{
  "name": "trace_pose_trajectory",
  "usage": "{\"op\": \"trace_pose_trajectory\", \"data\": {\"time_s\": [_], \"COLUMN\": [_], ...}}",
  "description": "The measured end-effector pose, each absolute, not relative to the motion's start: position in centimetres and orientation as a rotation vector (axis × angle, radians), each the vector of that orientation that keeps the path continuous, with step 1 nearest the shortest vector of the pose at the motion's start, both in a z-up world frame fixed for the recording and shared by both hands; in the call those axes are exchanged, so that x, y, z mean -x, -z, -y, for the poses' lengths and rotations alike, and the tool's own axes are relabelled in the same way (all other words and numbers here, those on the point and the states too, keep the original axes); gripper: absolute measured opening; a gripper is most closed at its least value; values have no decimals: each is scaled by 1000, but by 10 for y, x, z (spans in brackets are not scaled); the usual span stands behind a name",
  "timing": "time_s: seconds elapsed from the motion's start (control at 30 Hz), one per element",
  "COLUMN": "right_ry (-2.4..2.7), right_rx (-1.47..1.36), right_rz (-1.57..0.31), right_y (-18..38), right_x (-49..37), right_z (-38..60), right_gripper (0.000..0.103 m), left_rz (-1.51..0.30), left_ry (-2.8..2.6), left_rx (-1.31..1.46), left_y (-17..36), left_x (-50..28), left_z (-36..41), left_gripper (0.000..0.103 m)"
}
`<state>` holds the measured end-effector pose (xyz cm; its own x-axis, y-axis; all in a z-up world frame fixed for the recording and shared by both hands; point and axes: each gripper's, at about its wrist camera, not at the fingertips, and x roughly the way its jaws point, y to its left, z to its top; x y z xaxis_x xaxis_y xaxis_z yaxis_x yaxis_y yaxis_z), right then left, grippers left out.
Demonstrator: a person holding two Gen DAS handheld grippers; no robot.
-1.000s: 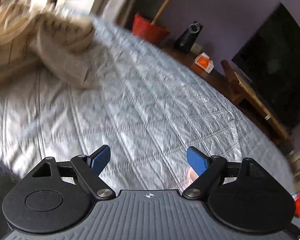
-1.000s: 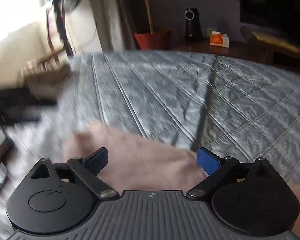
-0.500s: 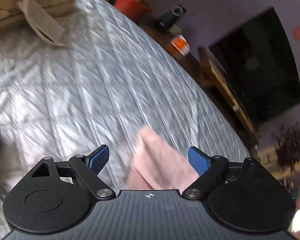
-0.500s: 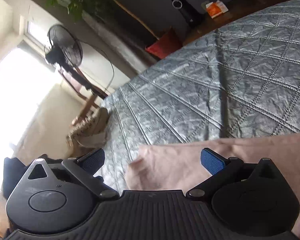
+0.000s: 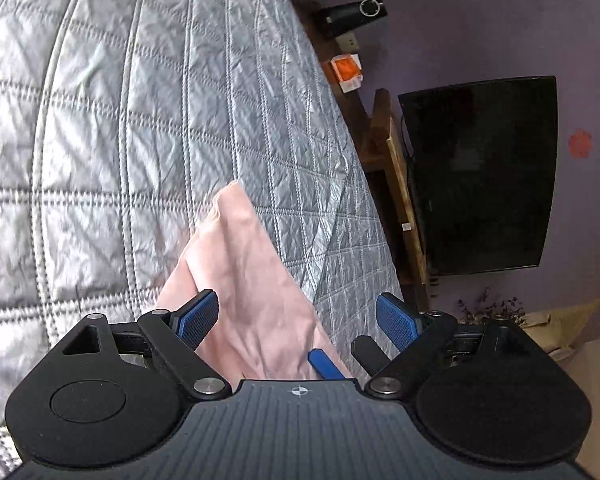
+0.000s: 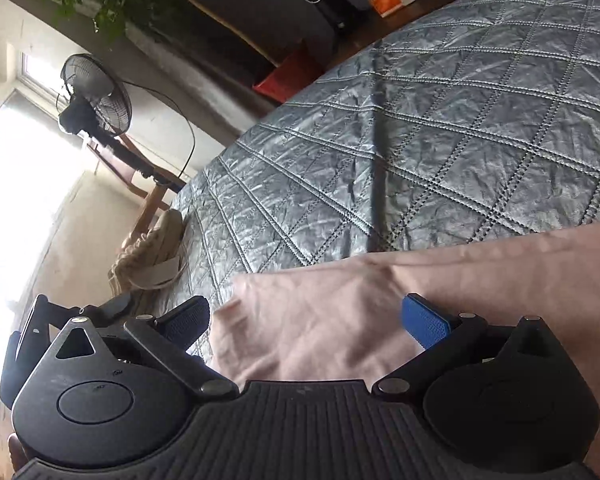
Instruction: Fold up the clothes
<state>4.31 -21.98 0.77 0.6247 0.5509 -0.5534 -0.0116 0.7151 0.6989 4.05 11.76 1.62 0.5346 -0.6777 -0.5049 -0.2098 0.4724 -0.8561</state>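
The pink garment lies on the grey quilted bed, near the edge that faces the television. Its folded corner is visible in the right wrist view. The left gripper stands over it with the jaws wide and nothing pressed between them. The right gripper also has its jaws wide above the cloth, holding nothing.

The risk, I think, is a bad grasp. If the jaws close on only 1 layer, the fold can open or drag crooked. A pull toward the bed edge could also let the garment slide off it.
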Motion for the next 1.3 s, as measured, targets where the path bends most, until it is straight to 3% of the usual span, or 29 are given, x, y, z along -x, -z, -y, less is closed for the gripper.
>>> {"op": "trace_pose_trajectory", "data": {"time_s": [0.27, 0.9, 1.3], "right_ry": [-363, -439, -429], "right_rx": [-714, -887, -867], "right_rz": [-839, -828, -829], "right_y": [-9, 1, 0], "right_x": [-42, -45, -44], "right_z": [219, 219, 215], "right_gripper": [103, 103, 103], "left_rz": [-1068, -948, -980], "left_ry": [357, 452, 474], "left_rx": [1118, 1414, 1331], "left_y": [3, 31, 29], "left_x": [-39, -51, -78], "left_z": [-105, -104, -78], "left_gripper": [90, 91, 91]}}
